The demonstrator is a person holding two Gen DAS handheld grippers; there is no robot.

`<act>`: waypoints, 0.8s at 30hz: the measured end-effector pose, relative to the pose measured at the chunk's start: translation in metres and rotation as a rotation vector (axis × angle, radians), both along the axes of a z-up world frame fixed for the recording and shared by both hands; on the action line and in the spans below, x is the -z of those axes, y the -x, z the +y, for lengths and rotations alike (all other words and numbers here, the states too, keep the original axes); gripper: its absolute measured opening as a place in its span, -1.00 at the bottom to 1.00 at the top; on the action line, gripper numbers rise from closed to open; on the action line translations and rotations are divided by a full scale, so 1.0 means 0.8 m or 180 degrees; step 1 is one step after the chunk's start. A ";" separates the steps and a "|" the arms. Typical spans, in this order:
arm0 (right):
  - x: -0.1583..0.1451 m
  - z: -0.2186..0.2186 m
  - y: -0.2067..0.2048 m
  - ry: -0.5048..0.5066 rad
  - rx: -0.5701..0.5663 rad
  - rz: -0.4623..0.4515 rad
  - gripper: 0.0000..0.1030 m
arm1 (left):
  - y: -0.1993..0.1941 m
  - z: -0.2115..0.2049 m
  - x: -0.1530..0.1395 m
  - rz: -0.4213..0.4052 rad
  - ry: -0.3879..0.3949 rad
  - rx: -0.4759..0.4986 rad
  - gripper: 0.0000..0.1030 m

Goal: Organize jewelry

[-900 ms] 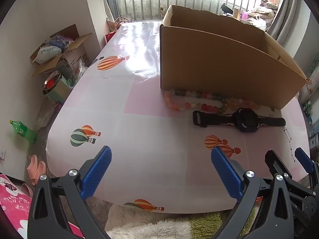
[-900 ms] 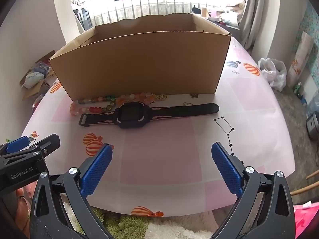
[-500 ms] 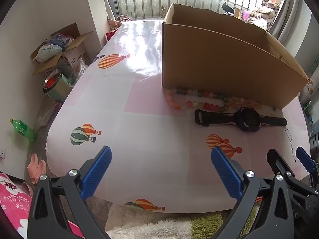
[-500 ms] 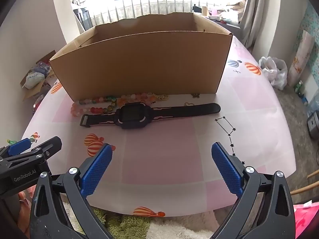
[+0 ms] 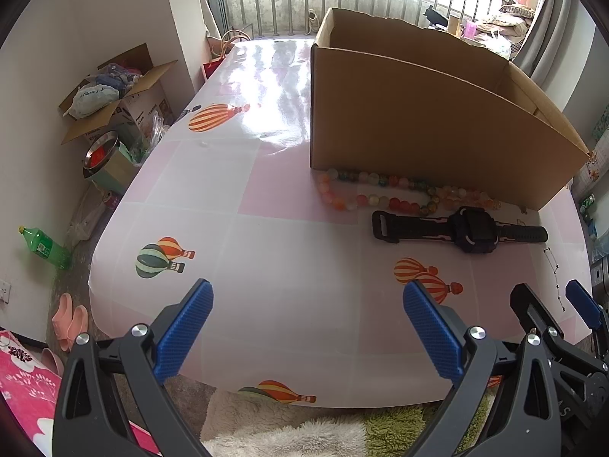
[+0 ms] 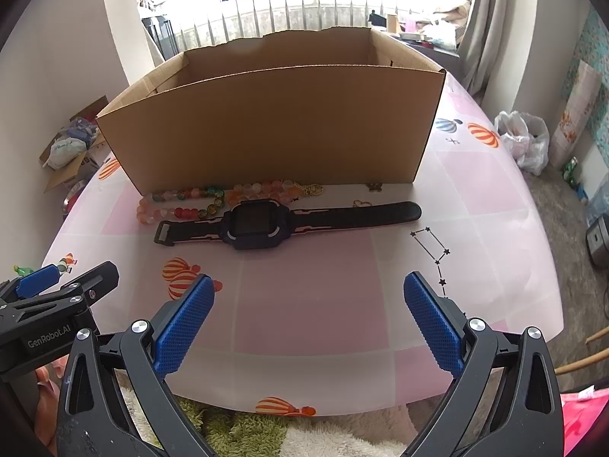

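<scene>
A black wristwatch (image 6: 259, 224) (image 5: 472, 228) lies flat on the balloon-print tablecloth in front of an open cardboard box (image 6: 274, 129) (image 5: 418, 125). A string of coloured beads (image 6: 182, 203) (image 5: 380, 194) is looped against the box's front wall, just behind the watch. A small gold chain (image 6: 313, 189) and two tiny charms (image 6: 361, 203) rest near the strap. My right gripper (image 6: 309, 285) hovers open over the near table edge, short of the watch, with nothing between its fingers. My left gripper (image 5: 307, 293) is open and empty too, to the left of the right one (image 5: 548, 301).
On the floor to the left are a box of clutter (image 5: 114, 87), a metal bowl (image 5: 101, 152), a green bottle (image 5: 43, 245) and pink slippers (image 5: 70, 316). A white plastic bag (image 6: 523, 144) sits on the floor right of the table. A shaggy rug (image 6: 266, 434) lies below the near edge.
</scene>
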State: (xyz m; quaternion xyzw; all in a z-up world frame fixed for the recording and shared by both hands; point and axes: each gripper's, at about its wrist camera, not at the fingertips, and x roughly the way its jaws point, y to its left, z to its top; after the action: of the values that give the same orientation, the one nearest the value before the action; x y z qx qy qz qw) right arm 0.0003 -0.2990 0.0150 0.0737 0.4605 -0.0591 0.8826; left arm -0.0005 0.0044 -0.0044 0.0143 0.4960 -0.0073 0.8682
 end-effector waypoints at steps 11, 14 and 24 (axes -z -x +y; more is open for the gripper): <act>-0.003 -0.002 -0.001 0.0000 -0.0003 -0.0006 0.85 | -0.001 -0.001 -0.004 -0.0006 -0.0007 -0.0008 0.91; -0.002 -0.002 -0.001 -0.0009 -0.0002 -0.0001 0.84 | -0.001 -0.001 -0.004 -0.0004 -0.0004 -0.0007 0.91; -0.001 -0.003 -0.001 -0.0006 -0.0003 0.0005 0.85 | -0.001 0.000 -0.004 -0.0001 -0.0003 -0.0011 0.91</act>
State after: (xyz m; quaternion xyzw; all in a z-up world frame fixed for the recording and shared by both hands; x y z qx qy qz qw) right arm 0.0011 -0.3011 0.0160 0.0743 0.4613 -0.0583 0.8822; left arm 0.0000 0.0045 -0.0010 0.0138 0.4959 -0.0055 0.8683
